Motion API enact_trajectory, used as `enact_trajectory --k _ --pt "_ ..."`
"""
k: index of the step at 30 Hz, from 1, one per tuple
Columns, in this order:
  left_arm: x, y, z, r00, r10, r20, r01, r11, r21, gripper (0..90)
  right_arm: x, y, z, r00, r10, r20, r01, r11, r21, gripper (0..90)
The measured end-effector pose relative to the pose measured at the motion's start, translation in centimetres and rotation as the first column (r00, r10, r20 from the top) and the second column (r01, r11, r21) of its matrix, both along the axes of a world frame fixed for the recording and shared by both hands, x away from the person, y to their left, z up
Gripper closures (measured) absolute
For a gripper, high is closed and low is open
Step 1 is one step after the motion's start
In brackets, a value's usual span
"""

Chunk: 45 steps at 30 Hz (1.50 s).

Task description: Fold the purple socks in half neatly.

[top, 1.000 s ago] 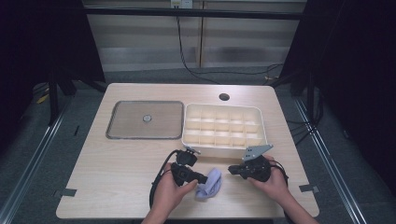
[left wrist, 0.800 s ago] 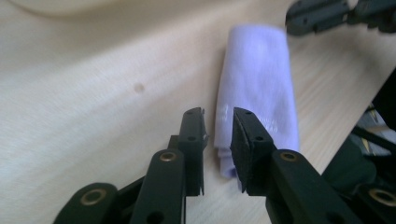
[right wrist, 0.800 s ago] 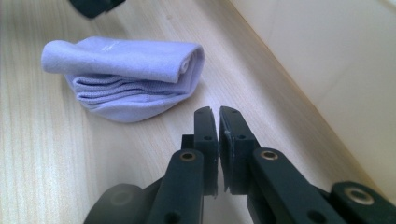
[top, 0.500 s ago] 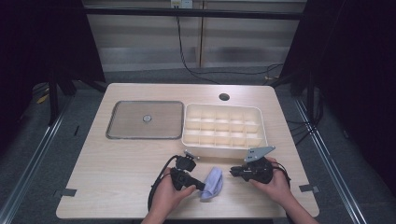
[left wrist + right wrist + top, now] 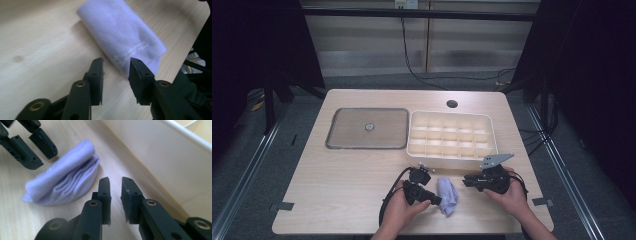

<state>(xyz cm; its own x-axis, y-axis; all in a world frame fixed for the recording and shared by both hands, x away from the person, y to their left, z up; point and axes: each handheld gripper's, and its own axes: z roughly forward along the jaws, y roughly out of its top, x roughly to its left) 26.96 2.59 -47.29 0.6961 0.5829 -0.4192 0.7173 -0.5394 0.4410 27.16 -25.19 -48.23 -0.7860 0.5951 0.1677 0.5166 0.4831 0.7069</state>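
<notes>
A folded lavender cloth [image 5: 447, 196] lies on the wooden table near its front edge, between my two grippers. My left gripper [image 5: 435, 199] stands open at the cloth's left side. In the left gripper view its jaws [image 5: 116, 65] reach the cloth's [image 5: 125, 35] near edge with nothing clamped. My right gripper [image 5: 466, 181] sits just right of the cloth, apart from it. Its jaws [image 5: 115, 182] stand a narrow gap apart and hold nothing, with the cloth [image 5: 65, 180] ahead to the left. The left gripper [image 5: 45, 157] also appears there, beyond the cloth.
A cream box [image 5: 452, 135] divided into several compartments stands just behind the grippers; its wall [image 5: 175, 157] runs close along my right gripper. A flat grey tray [image 5: 367, 128] lies at the back left. A round hole [image 5: 452, 104] marks the tabletop's far side.
The cloth has dropped from slightly raised to lying flat on the table. The left gripper has shifted a little toward the front edge; the right gripper has drawn slightly away to the right.
</notes>
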Motion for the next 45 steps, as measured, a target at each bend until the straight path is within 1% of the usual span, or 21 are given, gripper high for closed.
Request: enact_trajectory --k 4,6,8,10,11,14,16,21,24,26,30,31,33,35,37,38,39,40,42,43,45 --pt "0.3 1.7 0.1 0.9983 0.012 0.057 -0.013 0.9998 0.017 56.7 0.2 0.1 0.3 0.9985 -0.022 -0.051 0.021 1.0 -0.005 71.7" --pt "0.6 2.4 0.0 0.9942 0.011 0.107 -0.014 0.9994 0.03 52.8 0.3 0.2 0.4 0.9963 -0.036 -0.078 0.036 0.999 -0.004 70.8" --pt "0.8 3.1 -0.2 0.9887 0.016 0.149 -0.022 0.9989 0.04 49.2 0.3 0.3 0.7 0.9912 -0.066 -0.115 0.067 0.998 0.008 67.3" --pt "1.1 3.7 -0.3 0.9845 0.025 0.174 -0.033 0.9983 0.048 46.4 0.5 0.4 1.0 0.9828 -0.091 -0.161 0.095 0.995 0.022 64.4" --pt "1.1 3.9 -0.4 0.9811 0.028 0.192 -0.039 0.9978 0.054 45.8 0.5 0.5 1.1 0.9814 -0.094 -0.167 0.099 0.995 0.023 63.2" --pt "1.3 4.6 -0.6 0.9694 0.028 0.244 -0.047 0.9961 0.074 44.3 0.5 0.9 1.5 0.9697 -0.114 -0.216 0.123 0.992 0.028 58.7" --pt "1.5 4.8 -0.8 0.9674 0.025 0.252 -0.042 0.997 0.064 42.6 0.6 1.3 1.7 0.9614 -0.119 -0.248 0.128 0.991 0.022 56.5" --pt "1.5 5.5 -0.8 0.9485 0.016 0.316 -0.034 0.998 0.053 38.8 0.6 2.2 1.9 0.9518 -0.122 -0.281 0.123 0.992 -0.011 51.6" --pt "1.7 6.1 -1.1 0.9414 0.027 0.336 -0.044 0.9981 0.043 35.8 0.7 2.4 1.9 0.9447 -0.121 -0.305 0.119 0.993 -0.027 48.2" --pt "1.8 6.3 -1.2 0.9405 0.031 0.338 -0.051 0.9975 0.049 34.5 0.7 2.4 2.0 0.9421 -0.126 -0.311 0.122 0.992 -0.032 46.5" --pt "2.0 6.6 -1.4 0.9261 0.031 0.376 -0.052 0.9976 0.046 32.2 0.9 2.6 2.0 0.9346 -0.126 -0.333 0.121 0.992 -0.034 44.0" --pt "2.0 6.6 -1.5 0.9248 0.035 0.379 -0.052 0.998 0.035 31.9 0.9 2.7 1.9 0.931 -0.13 -0.341 0.126 0.991 -0.036 43.5" --pt "1.9 6.6 -1.5 0.9193 0.02 0.393 -0.041 0.9981 0.045 31.2 1.0 2.7 1.7 0.9259 -0.128 -0.355 0.123 0.992 -0.038 42.4" --pt "1.9 6.6 -1.7 0.9137 0.019 0.406 -0.036 0.9987 0.036 30.7 1.0 2.7 1.6 0.9225 -0.124 -0.365 0.115 0.992 -0.046 41.6" --pt "2.0 6.7 -1.8 0.9117 0.014 0.411 -0.033 0.9986 0.04 30.2 1.0 2.8 1.5 0.9196 -0.122 -0.373 0.114 0.993 -0.044 40.7" --pt "2.0 6.7 -1.9 0.9102 0.014 0.414 -0.035 0.9985 0.043 30.0 0.9 2.8 1.5 0.9153 -0.123 -0.384 0.112 0.992 -0.05 40.0" --pt "2.0 6.7 -1.9 0.912 0.019 0.41 -0.038 0.9985 0.038 29.8 0.9 2.8 1.4 0.9141 -0.121 -0.387 0.111 0.993 -0.048 39.7" --pt "2.0 6.7 -2.0 0.9074 0.019 0.42 -0.04 0.9984 0.04 29.6 0.9 2.9 1.3 0.9142 -0.12 -0.387 0.111 0.993 -0.046 39.5" --pt "1.9 6.8 -2.2 0.9083 0.023 0.418 -0.04 0.9986 0.034 29.3 0.9 2.9 1.2 0.9091 -0.116 -0.4 0.108 0.993 -0.044 38.7" --pt "1.9 6.8 -2.2 0.9088 0.018 0.417 -0.04 0.9982 0.045 29.0 0.9 3.0 1.3 0.9042 -0.116 -0.411 0.105 0.993 -0.05 38.4" --pt "1.9 6.9 -2.3 0.9058 0.017 0.423 -0.04 0.9981 0.046 28.8 0.9 3.2 1.2 0.9059 -0.114 -0.408 0.099 0.993 -0.056 38.0"
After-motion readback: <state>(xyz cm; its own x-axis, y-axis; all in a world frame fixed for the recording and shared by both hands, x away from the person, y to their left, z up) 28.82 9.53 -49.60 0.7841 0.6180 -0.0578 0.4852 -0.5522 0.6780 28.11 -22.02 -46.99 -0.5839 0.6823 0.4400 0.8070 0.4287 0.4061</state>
